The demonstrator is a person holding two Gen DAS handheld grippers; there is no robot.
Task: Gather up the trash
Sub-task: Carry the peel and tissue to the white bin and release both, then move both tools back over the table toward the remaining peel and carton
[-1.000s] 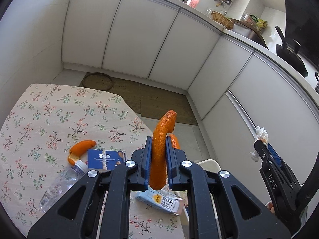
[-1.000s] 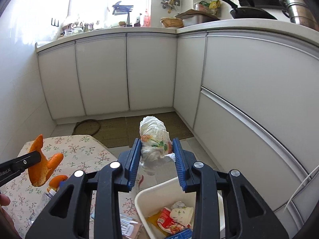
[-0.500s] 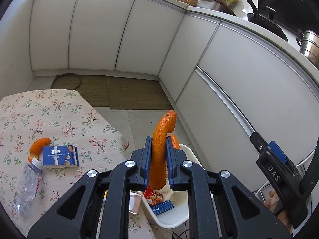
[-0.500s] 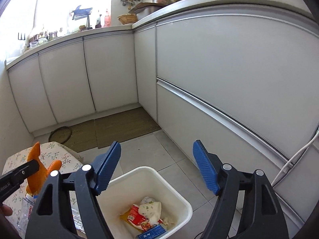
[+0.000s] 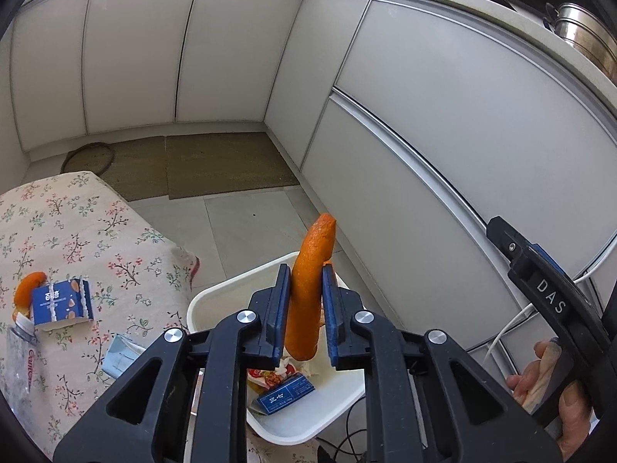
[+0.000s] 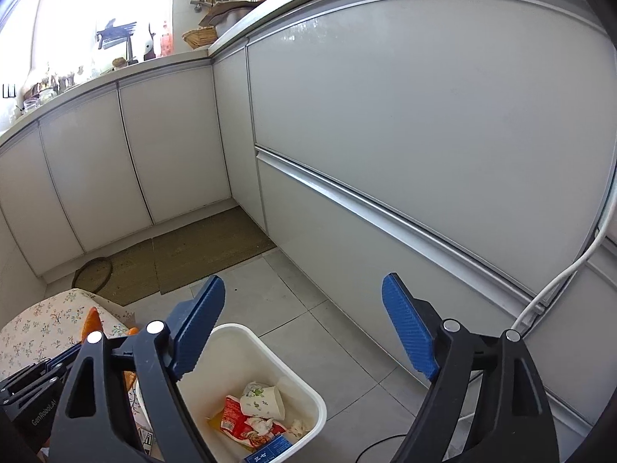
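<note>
Two grippers | left gripper [image 5: 302,322] clamped on orange peel [image 5: 308,293], poised above bin [image 5: 216,293] for dropping | right gripper [image 6: 304,328] apart, empty

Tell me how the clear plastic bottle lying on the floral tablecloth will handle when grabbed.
The plastic bottle looks empty, so probably light. Its thin clear wall would likely dent under a squeeze. Lying on its side beside the blue carton, it may roll or slip if nudged.
</note>
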